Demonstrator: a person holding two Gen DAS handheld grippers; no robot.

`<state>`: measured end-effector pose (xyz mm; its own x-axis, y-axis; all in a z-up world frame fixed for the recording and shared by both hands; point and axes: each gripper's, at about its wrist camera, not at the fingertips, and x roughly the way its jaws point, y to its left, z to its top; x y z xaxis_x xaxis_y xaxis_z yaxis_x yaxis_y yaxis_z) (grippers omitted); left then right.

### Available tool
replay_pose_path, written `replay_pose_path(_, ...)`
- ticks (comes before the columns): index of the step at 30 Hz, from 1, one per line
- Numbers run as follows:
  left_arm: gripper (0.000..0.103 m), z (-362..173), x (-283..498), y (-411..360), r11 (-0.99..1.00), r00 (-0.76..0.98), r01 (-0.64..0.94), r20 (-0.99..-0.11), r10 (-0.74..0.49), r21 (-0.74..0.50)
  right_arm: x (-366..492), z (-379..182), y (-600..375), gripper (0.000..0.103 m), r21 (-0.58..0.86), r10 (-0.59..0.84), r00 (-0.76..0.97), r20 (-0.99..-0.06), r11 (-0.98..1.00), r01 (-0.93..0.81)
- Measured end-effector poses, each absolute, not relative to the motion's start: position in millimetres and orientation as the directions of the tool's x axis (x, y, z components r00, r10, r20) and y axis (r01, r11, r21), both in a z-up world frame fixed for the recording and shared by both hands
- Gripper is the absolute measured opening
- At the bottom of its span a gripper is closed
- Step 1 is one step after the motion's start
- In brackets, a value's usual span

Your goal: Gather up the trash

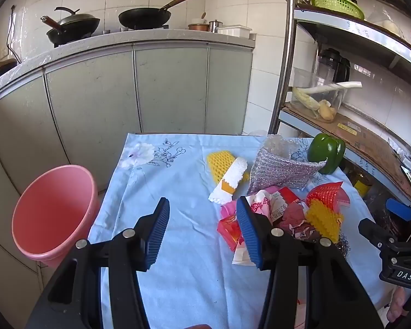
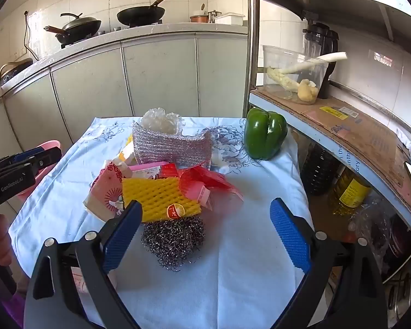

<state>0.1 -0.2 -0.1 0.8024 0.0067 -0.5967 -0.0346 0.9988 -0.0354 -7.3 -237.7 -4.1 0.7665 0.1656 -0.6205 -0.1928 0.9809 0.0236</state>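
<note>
A pile of trash lies on the cloth-covered table (image 1: 178, 274): red and pink wrappers (image 1: 276, 208), yellow foam net (image 2: 159, 194), a silver bubble pouch (image 2: 170, 148), a steel wool ball (image 2: 174, 242), and a white and yellow foam net (image 1: 227, 178). A pink bucket (image 1: 52, 213) stands on the floor left of the table. My left gripper (image 1: 202, 235) is open and empty, its right finger at the pile's left edge. My right gripper (image 2: 205, 235) is open and empty, straddling the steel wool ball.
A green bell pepper (image 2: 265, 134) sits at the table's far right corner. A metal shelf rack (image 2: 342, 126) with a plastic tub and oil bottles stands right of the table. Grey kitchen cabinets (image 1: 150, 87) with woks on top stand behind.
</note>
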Motion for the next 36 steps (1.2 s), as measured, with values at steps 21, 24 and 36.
replay_pose_path(21,0.05,0.1,0.0,0.2,0.999,0.807,-0.033,-0.591,0.011,-0.027,-7.6,5.2,-236.5,0.095,0.027,0.176,0.791,-0.586,0.98,-0.198)
replay_pose_path(24,0.05,1.5,-2.3,-1.9,0.999,0.807,-0.034,-0.591,0.011,-0.028,-7.4,5.3,-235.7,0.095,0.025,0.174,0.792,-0.585,0.98,-0.197)
replay_pose_path(36,0.05,1.4,-2.3,-2.1,0.999,0.807,-0.033,-0.591,0.01,-0.029,-8.6,4.2,-235.4,0.095,0.027,0.177,0.792,-0.584,0.979,-0.2)
